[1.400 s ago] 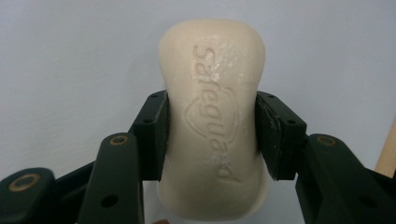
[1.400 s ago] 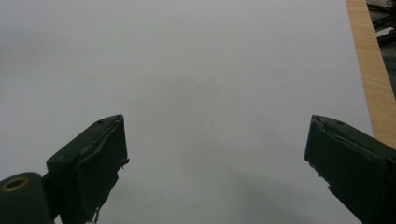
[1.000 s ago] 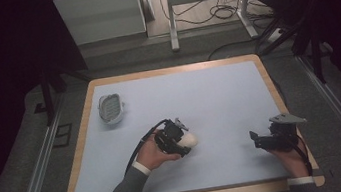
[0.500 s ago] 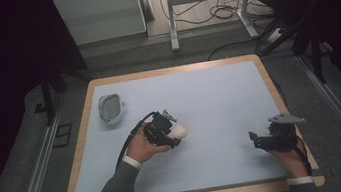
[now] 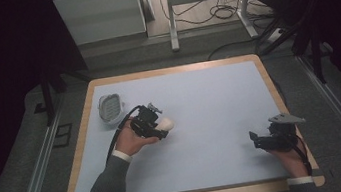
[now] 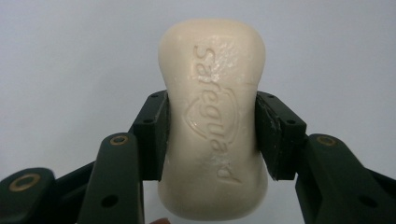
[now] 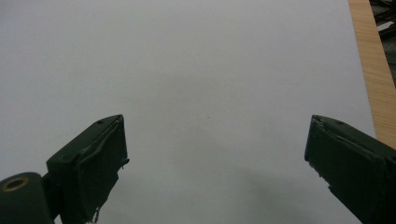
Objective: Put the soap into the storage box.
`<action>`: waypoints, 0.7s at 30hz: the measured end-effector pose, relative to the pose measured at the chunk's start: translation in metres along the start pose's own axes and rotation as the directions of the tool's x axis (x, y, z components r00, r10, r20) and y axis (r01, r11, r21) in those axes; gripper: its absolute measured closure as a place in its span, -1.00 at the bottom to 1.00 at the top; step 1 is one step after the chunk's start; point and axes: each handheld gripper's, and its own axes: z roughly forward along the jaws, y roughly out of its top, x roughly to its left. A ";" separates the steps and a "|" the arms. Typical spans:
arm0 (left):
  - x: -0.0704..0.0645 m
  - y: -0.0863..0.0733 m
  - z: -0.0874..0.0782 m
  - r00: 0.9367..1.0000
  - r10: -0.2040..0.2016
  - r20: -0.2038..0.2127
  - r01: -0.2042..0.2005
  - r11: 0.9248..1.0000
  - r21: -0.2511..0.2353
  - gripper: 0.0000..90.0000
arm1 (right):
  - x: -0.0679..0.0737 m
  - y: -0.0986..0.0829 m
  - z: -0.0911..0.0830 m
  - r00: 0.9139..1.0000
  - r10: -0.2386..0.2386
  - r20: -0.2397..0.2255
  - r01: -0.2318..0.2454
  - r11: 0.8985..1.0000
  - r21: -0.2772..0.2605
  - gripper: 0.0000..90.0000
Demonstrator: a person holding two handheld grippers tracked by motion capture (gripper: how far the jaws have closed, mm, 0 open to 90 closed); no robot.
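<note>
While clamped across its waist, soap bar (image 6: 214,121) lengthwise along left claw (image 6: 212,135).

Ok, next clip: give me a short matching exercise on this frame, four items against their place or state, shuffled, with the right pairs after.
Items:
1. bar of soap
2. soap dish
3. left gripper
4. right gripper

States:
A. open, with nothing between its jaws
B. stands near the table's far left corner, nothing in it
C. cream, clamped across its middle
D. shut on something, held over the blue mat

Pairs: 1-C, 2-B, 3-D, 4-A
</note>
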 end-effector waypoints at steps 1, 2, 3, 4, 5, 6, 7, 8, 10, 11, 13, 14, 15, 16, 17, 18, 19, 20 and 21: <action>0.002 0.000 0.000 1.000 -0.003 -0.003 0.003 1.000 0.003 0.10 | 0.000 0.000 0.000 1.000 0.000 0.000 0.000 1.000 0.001 -0.88; 0.003 -0.001 -0.001 1.000 -0.007 -0.003 0.007 1.000 0.005 0.10 | 0.000 0.000 0.000 1.000 -0.001 0.000 0.001 1.000 0.000 -0.88; 0.003 -0.001 -0.001 1.000 -0.007 -0.003 0.007 1.000 0.005 0.10 | 0.000 0.000 0.000 1.000 -0.001 0.001 0.001 1.000 0.000 -0.88; 0.005 -0.001 -0.001 1.000 -0.010 -0.006 0.010 1.000 0.003 0.10 | 0.000 0.000 0.000 1.000 -0.001 0.001 0.001 1.000 0.000 -0.88; 0.006 -0.001 -0.001 1.000 -0.015 -0.008 0.015 1.000 0.003 0.10 | 0.000 0.000 0.001 1.000 -0.002 0.001 0.002 1.000 0.001 -0.88; 0.009 -0.002 -0.002 1.000 -0.020 -0.013 0.020 1.000 0.001 0.10 | 0.000 0.000 0.001 1.000 -0.003 0.000 0.003 1.000 0.003 -0.88; 0.009 -0.002 -0.002 1.000 -0.020 -0.013 0.020 1.000 0.001 0.10 | 0.000 0.000 0.001 1.000 -0.004 0.002 0.004 1.000 0.005 -0.88; 0.011 -0.002 -0.003 1.000 -0.024 -0.013 0.024 1.000 0.003 0.10 | 0.000 -0.001 0.001 1.000 -0.003 0.001 0.003 1.000 0.006 -0.88; 0.013 -0.002 -0.003 0.999 -0.033 -0.017 0.033 0.999 0.001 0.10 | 0.000 -0.001 0.001 1.000 -0.003 0.000 0.003 1.000 0.006 -0.88; 0.014 -0.003 -0.003 0.999 -0.035 -0.019 0.035 0.999 0.000 0.10 | 0.000 -0.001 0.001 1.000 -0.003 0.000 0.003 1.000 0.006 -0.88; 0.017 -0.003 -0.004 0.999 -0.041 -0.020 0.041 0.999 -0.001 0.10 | 0.000 -0.001 0.001 1.000 -0.003 0.002 0.003 1.000 0.007 -0.88; 0.018 -0.003 -0.004 0.999 -0.044 -0.020 0.044 0.999 -0.004 0.10 | 0.000 -0.001 0.001 1.000 -0.002 0.002 0.002 1.000 0.008 -0.88; 0.019 -0.004 -0.005 0.999 -0.045 -0.021 0.045 0.999 -0.004 0.10 | 0.000 -0.001 0.001 1.000 -0.002 0.002 0.002 1.000 0.008 -0.88; 0.020 -0.004 -0.006 0.999 -0.050 -0.022 0.049 0.999 -0.009 0.10 | -0.001 -0.001 0.002 1.000 0.000 0.001 0.000 1.000 0.011 -0.88; 0.022 -0.004 -0.007 0.998 -0.053 -0.024 0.053 0.999 -0.012 0.10 | -0.001 -0.001 0.002 1.000 0.000 0.001 0.000 1.000 0.013 -0.88; 0.022 -0.004 -0.007 0.998 -0.053 -0.024 0.053 0.999 -0.012 0.10 | -0.001 -0.001 0.002 1.000 0.001 0.002 -0.001 1.000 0.014 -0.88; 0.023 -0.005 -0.008 0.998 -0.059 -0.028 0.059 0.998 -0.021 0.10 | -0.001 -0.001 0.002 1.000 0.001 0.002 -0.001 1.000 0.014 -0.88; 0.026 -0.005 -0.010 0.997 -0.069 -0.030 0.068 0.997 -0.024 0.10 | -0.001 -0.001 0.002 1.000 0.002 0.003 -0.002 1.000 0.015 -0.88; 0.026 -0.005 -0.010 0.997 -0.069 -0.030 0.068 0.997 -0.024 0.10 | -0.001 -0.001 0.002 1.000 0.001 0.004 -0.001 1.000 0.015 -0.88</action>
